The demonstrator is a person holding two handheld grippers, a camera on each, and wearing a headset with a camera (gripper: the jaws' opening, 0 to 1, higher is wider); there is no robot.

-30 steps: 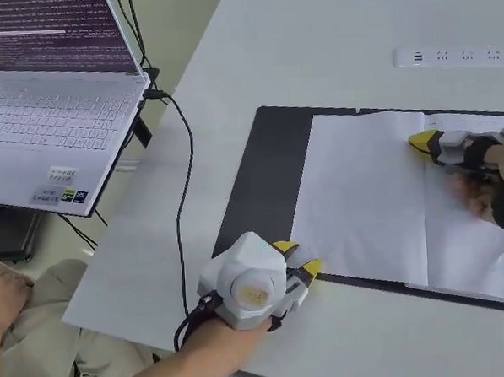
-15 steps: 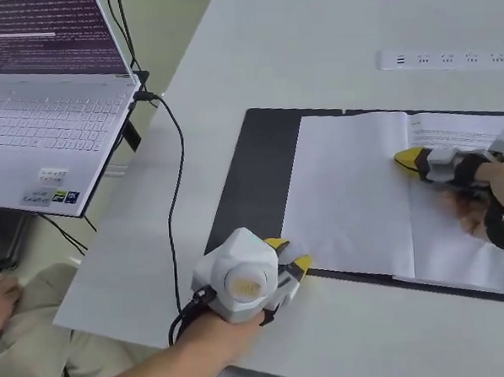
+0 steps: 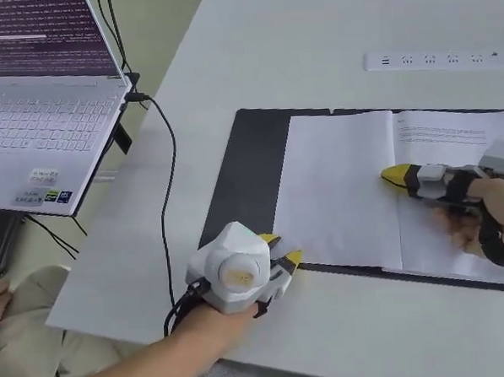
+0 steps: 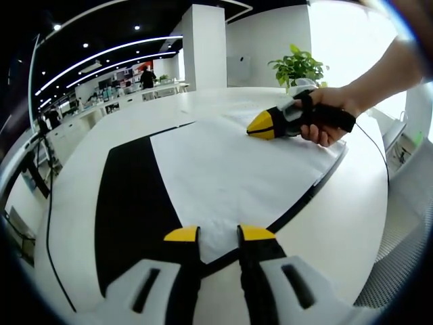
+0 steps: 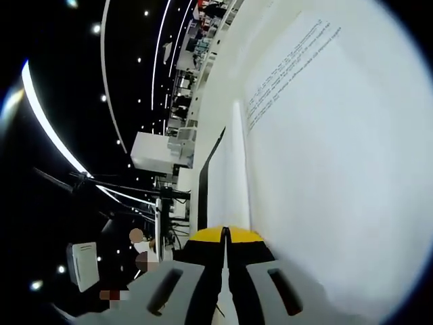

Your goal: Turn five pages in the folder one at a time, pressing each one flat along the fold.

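Observation:
A black folder [image 3: 249, 167] lies open on the white table, with a blank white page [image 3: 337, 192] on its left and a page with printed text [image 3: 452, 131] on its right. My right gripper [image 3: 388, 176] is shut, and its yellow tip rests on the paper at the fold between the two pages; it also appears as the right gripper [image 4: 259, 126] and the right gripper [image 5: 225, 234]. My left gripper [image 3: 282, 249] sits at the near left corner of the blank page. The jaws of the left gripper [image 4: 218, 234] stand a narrow gap apart over that corner, holding nothing.
An open laptop [image 3: 36, 107] stands at the left, and its black cable [image 3: 164, 201] runs down past the folder's left side. A white power strip [image 3: 435, 59] lies beyond the folder. The table's near edge [image 3: 116, 331] runs just behind my left hand.
My right gripper has slid along the fold toward me, further from the folder's far edge. The left gripper stays at the page corner. The head camera has shifted right.

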